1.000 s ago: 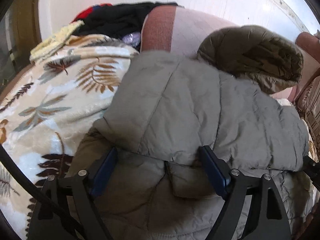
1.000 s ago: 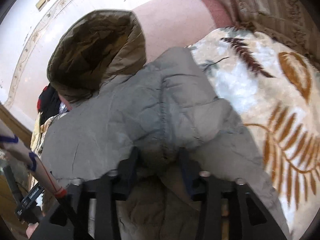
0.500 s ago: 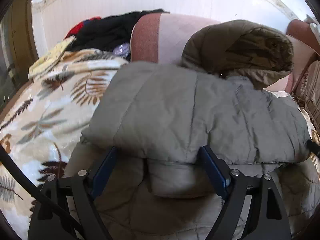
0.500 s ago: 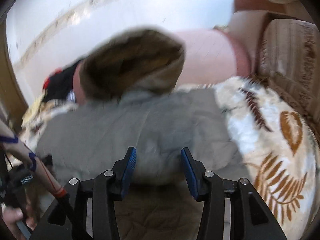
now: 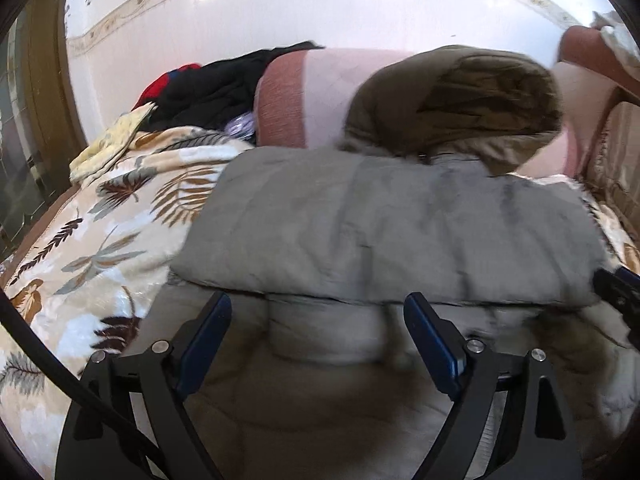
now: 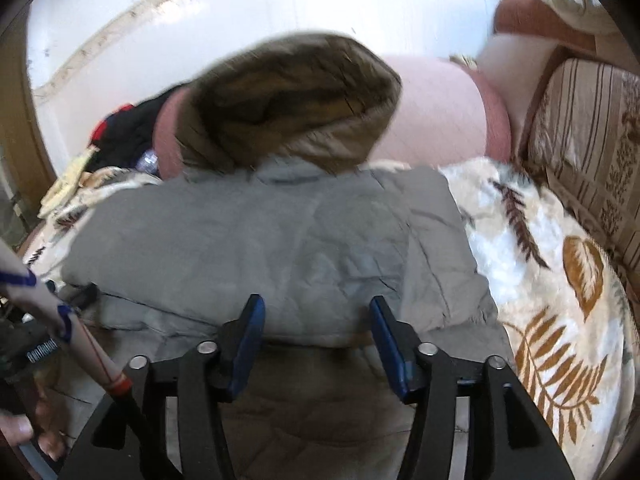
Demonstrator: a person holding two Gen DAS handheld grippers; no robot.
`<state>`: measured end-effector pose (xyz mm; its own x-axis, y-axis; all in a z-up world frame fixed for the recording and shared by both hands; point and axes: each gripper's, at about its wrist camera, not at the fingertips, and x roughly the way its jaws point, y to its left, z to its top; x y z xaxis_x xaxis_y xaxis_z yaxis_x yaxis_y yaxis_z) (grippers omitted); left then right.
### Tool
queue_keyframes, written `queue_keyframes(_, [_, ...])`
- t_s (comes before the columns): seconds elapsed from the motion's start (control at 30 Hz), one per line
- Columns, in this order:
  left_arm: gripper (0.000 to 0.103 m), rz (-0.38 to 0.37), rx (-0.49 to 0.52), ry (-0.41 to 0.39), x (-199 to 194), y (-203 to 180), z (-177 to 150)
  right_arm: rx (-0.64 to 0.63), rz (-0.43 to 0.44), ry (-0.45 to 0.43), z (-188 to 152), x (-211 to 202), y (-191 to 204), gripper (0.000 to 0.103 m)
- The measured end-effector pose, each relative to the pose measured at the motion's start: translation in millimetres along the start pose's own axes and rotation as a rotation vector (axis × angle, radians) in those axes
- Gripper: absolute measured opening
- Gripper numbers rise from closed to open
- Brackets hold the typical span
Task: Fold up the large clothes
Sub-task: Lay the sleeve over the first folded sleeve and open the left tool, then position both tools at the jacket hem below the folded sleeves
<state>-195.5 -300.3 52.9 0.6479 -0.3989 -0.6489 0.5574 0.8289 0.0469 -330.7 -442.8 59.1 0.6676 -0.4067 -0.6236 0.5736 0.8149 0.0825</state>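
A grey-green padded jacket (image 5: 384,232) lies folded on a leaf-patterned blanket (image 5: 100,232), its brown hood (image 5: 460,96) resting against the pink sofa arm (image 5: 312,92). The jacket also shows in the right wrist view (image 6: 272,248), with the hood (image 6: 292,100) behind it. My left gripper (image 5: 318,320) is open and empty just before the folded front edge. My right gripper (image 6: 316,320) is open and empty at the same edge, further right. The right gripper's tip (image 5: 616,292) shows at the right edge of the left wrist view.
A heap of black and red clothes (image 5: 208,84) and a yellow cloth (image 5: 108,144) lie at the far left of the sofa. A striped back cushion (image 6: 592,152) stands on the right. A white wall (image 5: 280,12) is behind.
The right gripper has let go of the jacket and opened. Both grippers have drawn back from the folded edge, and the jacket now lies flatter.
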Motion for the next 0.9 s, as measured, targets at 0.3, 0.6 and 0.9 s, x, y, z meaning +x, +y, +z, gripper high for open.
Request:
queue_keyframes(0.3, [0.087,0.021,0.083,0.029,4,-33,-18,-0.054,-0.019,0.109,-16,23,19,0.066])
queue_keyframes(0.6, [0.087,0.012,0.027,0.095,18,-21,-22,0.028,-0.025,0.211,-28,42,3,0.068])
queue_keyframes(0.9, [0.087,0.010,0.032,0.058,9,-22,-19,0.029,-0.020,0.181,-25,33,3,0.068])
